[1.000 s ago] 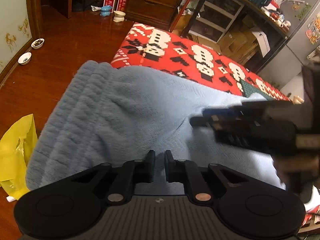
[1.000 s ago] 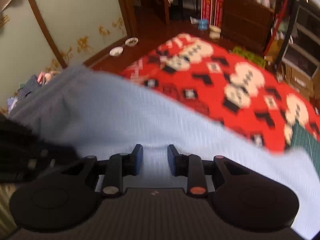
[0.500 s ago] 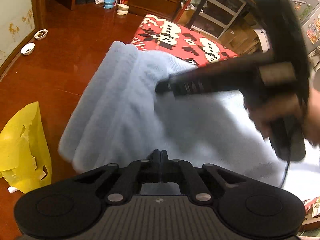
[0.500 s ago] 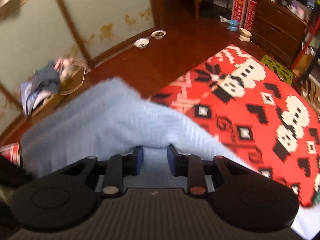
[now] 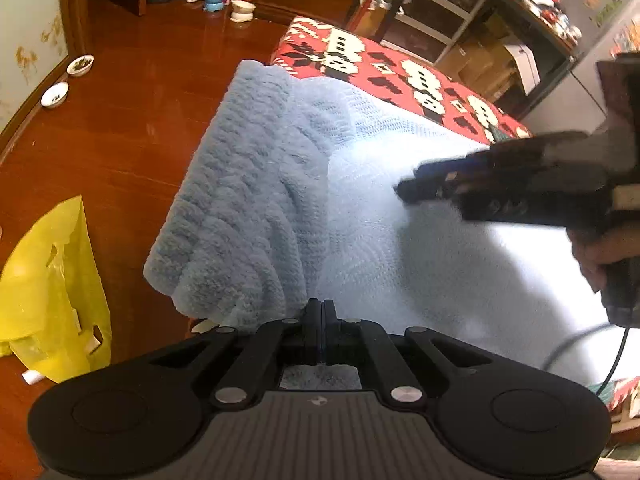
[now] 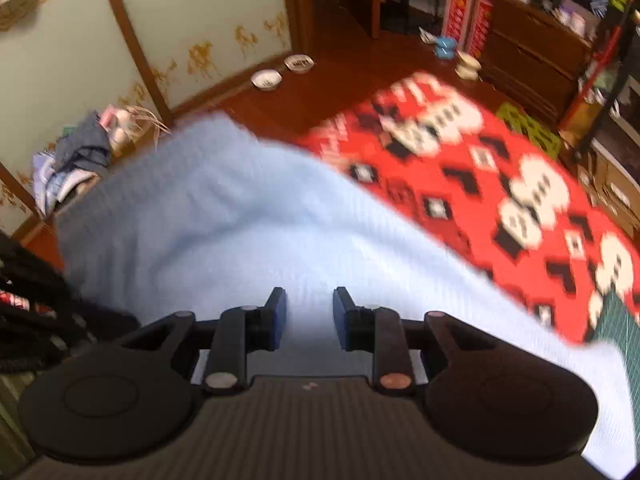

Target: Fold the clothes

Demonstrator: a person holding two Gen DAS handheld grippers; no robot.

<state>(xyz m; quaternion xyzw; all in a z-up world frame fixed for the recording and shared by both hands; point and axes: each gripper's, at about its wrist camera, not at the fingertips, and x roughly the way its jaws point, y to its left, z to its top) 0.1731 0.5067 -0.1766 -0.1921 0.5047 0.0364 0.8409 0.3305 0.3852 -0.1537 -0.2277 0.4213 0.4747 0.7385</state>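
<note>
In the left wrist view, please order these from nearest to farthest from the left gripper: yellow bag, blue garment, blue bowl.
From the left gripper:
1. Blue garment, pinched at the fingertips.
2. Yellow bag, on the floor, left.
3. Blue bowl, far back by the cabinet.

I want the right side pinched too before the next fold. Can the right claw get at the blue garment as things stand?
Probably yes. The right claw is open right over the blue garment, nothing between them. The left claw is shut on its near edge.
</note>
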